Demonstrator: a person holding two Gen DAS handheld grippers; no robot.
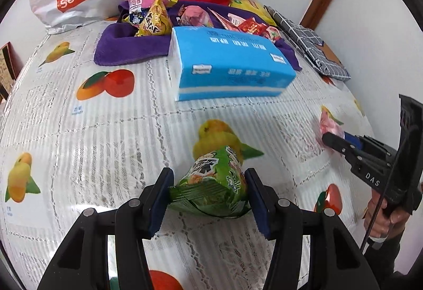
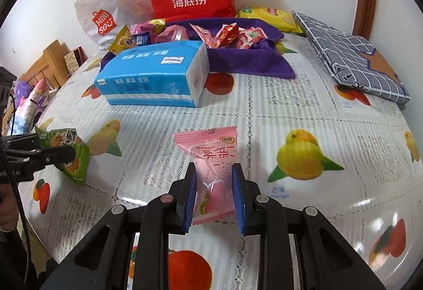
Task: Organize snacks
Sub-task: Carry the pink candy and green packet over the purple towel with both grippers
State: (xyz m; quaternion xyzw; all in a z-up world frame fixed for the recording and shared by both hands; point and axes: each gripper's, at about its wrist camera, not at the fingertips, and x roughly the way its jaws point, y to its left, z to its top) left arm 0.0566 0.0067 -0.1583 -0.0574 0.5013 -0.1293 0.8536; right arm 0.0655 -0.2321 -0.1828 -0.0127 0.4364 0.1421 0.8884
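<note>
left tool [image 1: 208, 193] clamped on green snack packet [image 1: 214, 184], right tool [image 2: 214, 191] clamped on pink candy packet [image 2: 212, 171]

My left gripper [image 1: 208, 192] low over table, pads clamped on green snack packet [image 1: 211, 184]. My right gripper [image 2: 215, 192] alongside, well apart, pads pinching pink snack packet [image 2: 211, 171] upright.
</note>
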